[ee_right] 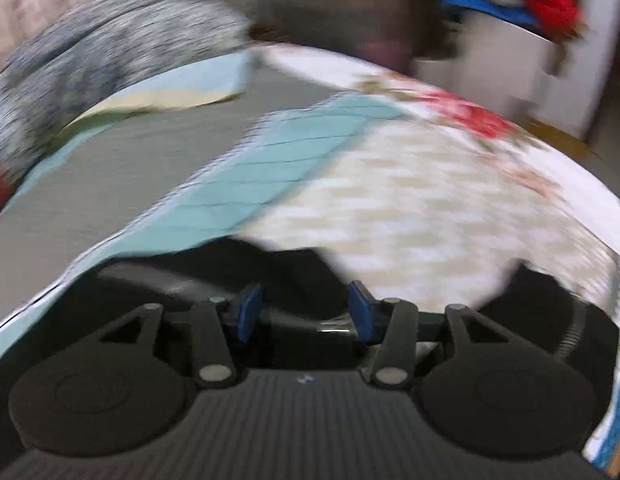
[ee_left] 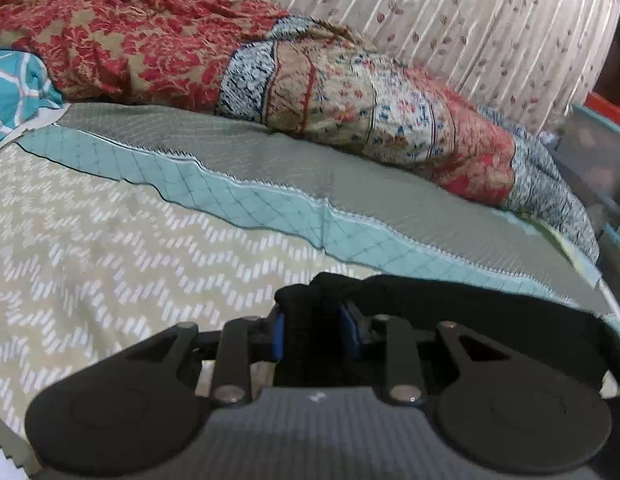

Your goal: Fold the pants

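The black pants point(ee_left: 470, 312) lie on the patterned bed cover point(ee_left: 109, 220), close under the left wrist camera and stretching to the right. My left gripper point(ee_left: 312, 332) is shut on a bunched fold of them, which sticks up between the blue pads point(ee_left: 278, 336). The right wrist view is blurred. There the black pants point(ee_right: 269, 264) spread beneath my right gripper point(ee_right: 305, 312), and another part point(ee_right: 542, 292) shows at the right. The right gripper's blue pads point(ee_right: 249, 312) stand apart and do not press on the cloth, so it is open.
A heaped red and cream floral blanket point(ee_left: 149, 40) runs along the far side of the bed, before a leaf-print curtain point(ee_left: 470, 20). Plastic bins point(ee_left: 598, 140) stand past the bed's right end. In the right view, the bed edge point(ee_right: 570, 168) drops toward white furniture point(ee_right: 530, 80).
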`<state>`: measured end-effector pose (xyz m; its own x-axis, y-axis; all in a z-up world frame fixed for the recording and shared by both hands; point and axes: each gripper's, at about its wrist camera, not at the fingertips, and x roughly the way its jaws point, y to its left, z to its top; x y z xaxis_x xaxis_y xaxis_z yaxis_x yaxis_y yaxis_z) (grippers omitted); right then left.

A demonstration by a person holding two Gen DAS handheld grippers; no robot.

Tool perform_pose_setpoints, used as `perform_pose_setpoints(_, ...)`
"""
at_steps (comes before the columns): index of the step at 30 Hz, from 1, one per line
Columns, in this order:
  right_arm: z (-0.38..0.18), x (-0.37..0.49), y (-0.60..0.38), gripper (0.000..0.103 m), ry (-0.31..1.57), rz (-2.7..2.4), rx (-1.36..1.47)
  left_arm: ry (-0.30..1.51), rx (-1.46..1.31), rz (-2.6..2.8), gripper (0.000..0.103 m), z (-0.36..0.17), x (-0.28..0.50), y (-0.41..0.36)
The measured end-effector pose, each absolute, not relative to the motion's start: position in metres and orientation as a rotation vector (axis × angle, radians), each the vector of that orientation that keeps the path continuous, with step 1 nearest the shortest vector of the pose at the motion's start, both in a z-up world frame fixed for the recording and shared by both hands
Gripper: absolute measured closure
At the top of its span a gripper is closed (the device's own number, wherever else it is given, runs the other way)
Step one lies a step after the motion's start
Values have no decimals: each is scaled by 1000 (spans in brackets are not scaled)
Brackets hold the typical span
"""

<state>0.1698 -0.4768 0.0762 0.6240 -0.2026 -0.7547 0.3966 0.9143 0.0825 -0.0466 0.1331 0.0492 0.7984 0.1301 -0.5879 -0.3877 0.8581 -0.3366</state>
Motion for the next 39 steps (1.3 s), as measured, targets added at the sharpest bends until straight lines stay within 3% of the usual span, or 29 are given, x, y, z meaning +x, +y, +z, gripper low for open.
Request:
perform_pose_setpoints(5, 97, 183, -490, 52, 744, -242, 249, 524, -463, 313, 77, 68, -61, 131)
perform_pose_setpoints(7, 101, 189, -488, 46, 764, -161, 265, 512, -474, 326, 77, 73, -63, 129)
perform_pose_setpoints(14, 99, 173, -489, 45, 733, -61, 240, 483, -491, 357, 77, 88, -71, 123)
perform_pose_setpoints(20, 60, 172, -483, 44, 853, 6, -24, 409, -528, 460, 77, 101, -93, 130)
perform_pose_setpoints(21, 53, 174, -485, 46, 856, -2, -25, 401, -533, 487, 77, 102, -97, 134)
perform_pose_setpoints(22, 53, 175, -488, 64, 838, 0, -17, 398, -537, 506, 77, 103, -99, 139)
perform_pose_setpoints(23, 58, 177, -488, 73, 834, -4, -15, 397, -551, 524, 77, 104, -102, 146)
perform_pose_setpoints(24, 65, 179, -486, 88, 822, 2, -13, 401, -567, 529, 77, 104, -103, 153)
perform_pose_setpoints(26, 89, 180, -476, 91, 717, 1, -45, 409, -601, 536, 77, 105, -102, 163)
perform_pose_setpoints(29, 119, 180, -466, 88, 573, 19, -81, 422, -591, 542, 77, 101, -95, 166)
perform_pose_setpoints(30, 119, 183, -464, 79, 574, 21, -110, 436, -582, 550, 77, 98, -91, 164)
perform_pose_setpoints(31, 115, 189, -463, 55, 609, 20, -147, 446, -577, 550, 77, 96, -88, 163)
perform_pose_setpoints(32, 108, 197, -464, 47, 672, 21, -177, 455, -573, 545, 77, 92, -86, 161)
perform_pose_setpoints(35, 97, 207, -472, 47, 734, -95, -194, 469, -572, 540, 77, 86, -81, 157)
perform_pose_setpoints(39, 109, 220, -500, 47, 709, -141, 63, 463, -595, 552, 77, 85, -83, 162)
